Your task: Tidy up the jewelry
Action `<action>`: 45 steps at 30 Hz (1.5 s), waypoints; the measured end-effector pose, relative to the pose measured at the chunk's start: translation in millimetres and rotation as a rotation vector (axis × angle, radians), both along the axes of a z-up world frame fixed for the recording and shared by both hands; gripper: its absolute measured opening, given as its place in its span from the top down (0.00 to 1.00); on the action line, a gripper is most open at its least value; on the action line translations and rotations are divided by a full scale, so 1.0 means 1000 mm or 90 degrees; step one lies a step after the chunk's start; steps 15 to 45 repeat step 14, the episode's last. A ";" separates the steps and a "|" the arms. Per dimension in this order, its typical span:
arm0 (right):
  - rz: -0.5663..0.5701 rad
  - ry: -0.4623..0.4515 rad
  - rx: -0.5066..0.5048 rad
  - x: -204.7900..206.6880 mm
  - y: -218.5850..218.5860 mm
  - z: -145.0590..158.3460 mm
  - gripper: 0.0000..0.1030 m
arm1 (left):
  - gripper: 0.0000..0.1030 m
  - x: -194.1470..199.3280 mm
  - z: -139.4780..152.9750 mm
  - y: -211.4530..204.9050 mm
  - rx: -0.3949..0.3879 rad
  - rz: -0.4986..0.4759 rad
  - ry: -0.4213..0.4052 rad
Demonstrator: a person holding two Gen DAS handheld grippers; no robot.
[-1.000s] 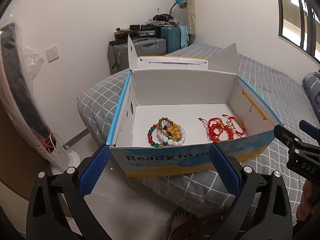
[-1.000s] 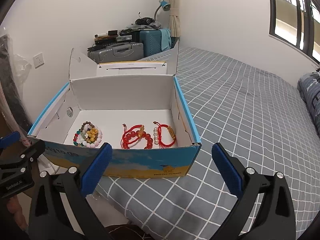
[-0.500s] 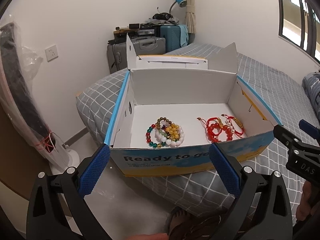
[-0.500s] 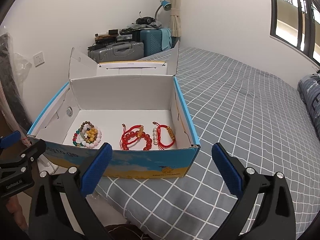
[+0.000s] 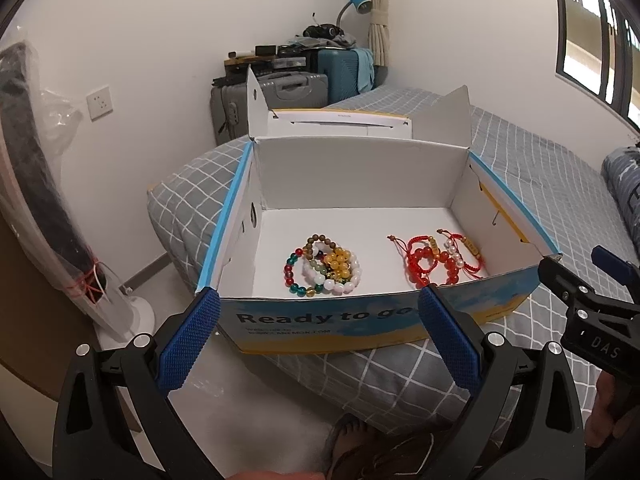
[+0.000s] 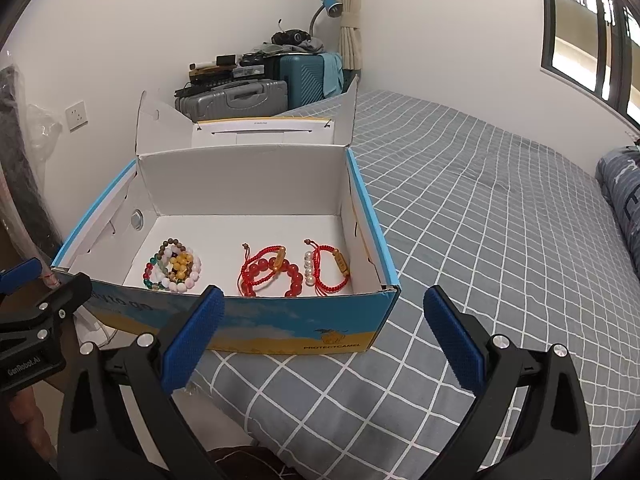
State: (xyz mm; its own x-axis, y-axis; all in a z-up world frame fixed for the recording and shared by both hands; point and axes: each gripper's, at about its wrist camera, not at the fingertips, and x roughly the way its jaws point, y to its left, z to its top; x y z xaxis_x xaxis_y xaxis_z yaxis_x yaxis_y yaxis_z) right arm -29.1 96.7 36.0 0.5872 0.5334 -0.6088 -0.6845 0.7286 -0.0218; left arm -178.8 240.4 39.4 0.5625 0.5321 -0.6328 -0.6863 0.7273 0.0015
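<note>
Fingers apart and empty on both grippers, short of the box.
Left wrist: left gripper (image 5: 318, 334) faces box (image 5: 360, 322) on bed (image 5: 540, 168); beaded bracelets (image 5: 324, 266) piled left. Right wrist: right gripper (image 6: 324, 330) open, red bracelets (image 6: 294, 270) right. Risk: bracelets overlap, so one pinch may drag several.
</note>
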 end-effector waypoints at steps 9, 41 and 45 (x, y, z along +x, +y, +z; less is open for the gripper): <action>-0.001 0.005 0.003 0.000 0.000 -0.002 0.07 | 0.05 0.000 -0.001 -0.002 0.007 0.009 0.003; 0.000 0.007 0.004 -0.001 0.000 -0.003 0.07 | 0.05 0.000 -0.003 -0.001 -0.001 0.009 0.007; 0.000 0.007 0.004 -0.001 0.000 -0.003 0.07 | 0.05 0.000 -0.003 -0.001 -0.001 0.009 0.007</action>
